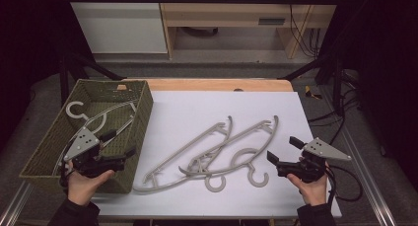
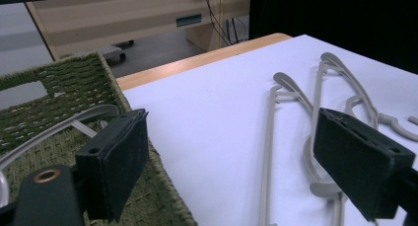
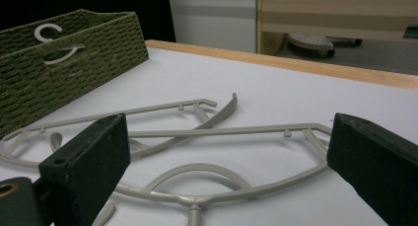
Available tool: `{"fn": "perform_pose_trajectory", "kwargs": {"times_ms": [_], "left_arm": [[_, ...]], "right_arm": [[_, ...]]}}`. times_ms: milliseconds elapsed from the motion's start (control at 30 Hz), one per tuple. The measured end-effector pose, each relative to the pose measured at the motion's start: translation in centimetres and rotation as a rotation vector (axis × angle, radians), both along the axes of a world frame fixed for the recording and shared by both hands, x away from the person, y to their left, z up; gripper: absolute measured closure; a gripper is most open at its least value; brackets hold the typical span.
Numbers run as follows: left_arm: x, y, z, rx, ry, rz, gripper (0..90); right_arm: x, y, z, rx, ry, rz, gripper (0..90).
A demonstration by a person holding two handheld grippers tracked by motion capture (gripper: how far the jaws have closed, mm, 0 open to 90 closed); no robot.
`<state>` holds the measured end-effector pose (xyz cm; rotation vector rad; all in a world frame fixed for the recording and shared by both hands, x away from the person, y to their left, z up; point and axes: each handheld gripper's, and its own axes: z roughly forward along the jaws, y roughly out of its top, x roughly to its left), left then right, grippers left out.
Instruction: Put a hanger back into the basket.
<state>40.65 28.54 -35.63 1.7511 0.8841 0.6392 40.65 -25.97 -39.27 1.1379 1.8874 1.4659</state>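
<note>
Two grey plastic hangers lie crossed on the white tabletop: one [image 1: 190, 146] nearer the basket, the other [image 1: 254, 133] to its right. A third hanger [image 1: 93, 118] lies inside the green woven basket [image 1: 143, 112] at the left. My left gripper [image 1: 121, 143] hovers over the basket's near right corner, open with nothing between its pads, pointing toward the hangers [image 2: 268, 152]. My right gripper [image 1: 283, 148] is open and empty just right of the hangers, facing them [image 3: 222, 132].
The white mat covers a wooden table whose far edge [image 1: 217, 84] shows bare wood. Metal frame rails run along both sides. Cables [image 1: 345, 184] trail by the right hand. Beyond the table stand cabinets on a grey floor.
</note>
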Motion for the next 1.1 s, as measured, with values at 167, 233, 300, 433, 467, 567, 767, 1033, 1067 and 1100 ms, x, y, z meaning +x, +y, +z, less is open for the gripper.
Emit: {"fn": "perform_pose_trajectory", "kwargs": {"times_ms": [167, 233, 300, 433, 467, 567, 767, 1033, 1067, 1100], "left_arm": [[-0.3, -0.9, -0.2, 0.011, 0.013, -0.019, 9.1], [-0.3, -1.3, -0.3, 0.017, 0.019, -0.032, 8.4], [-0.2, -2.0, -0.4, 0.033, 0.032, -0.057, 8.4], [-0.1, -3.4, -0.6, 0.059, 0.053, -0.105, 7.8], [0.0, -3.8, -0.7, 0.067, 0.062, -0.118, 6.9], [0.1, -4.9, -0.8, 0.091, 0.067, -0.142, 6.4], [0.4, -7.7, -0.9, 0.149, 0.093, -0.213, 6.6], [1.4, -11.4, -0.8, 0.216, 0.121, -0.299, 6.8], [1.4, -11.9, -0.9, 0.229, 0.126, -0.308, 6.8], [1.5, -12.5, -1.0, 0.244, 0.131, -0.32, 7.0]], "right_arm": [[-0.1, -0.1, 0.0, 0.006, -0.003, 0.002, 2.9], [-0.1, -0.1, 0.0, 0.008, 0.0, 0.002, 2.9], [-0.1, -0.1, -0.1, 0.0, 0.003, 0.005, 2.9], [0.0, 0.0, -0.2, -0.002, 0.009, 0.009, 2.9], [-0.1, 0.0, -0.2, -0.002, 0.011, 0.006, 2.9], [-0.1, 0.0, -0.2, -0.002, 0.011, 0.007, 2.9], [-0.1, 0.0, -0.1, -0.003, 0.01, 0.011, 2.9], [-0.2, 0.1, 0.0, -0.007, 0.011, 0.019, 2.9], [-0.2, 0.1, 0.0, -0.003, 0.011, 0.021, 2.9], [-0.2, 0.1, 0.1, -0.007, 0.009, 0.02, 2.9]]}}
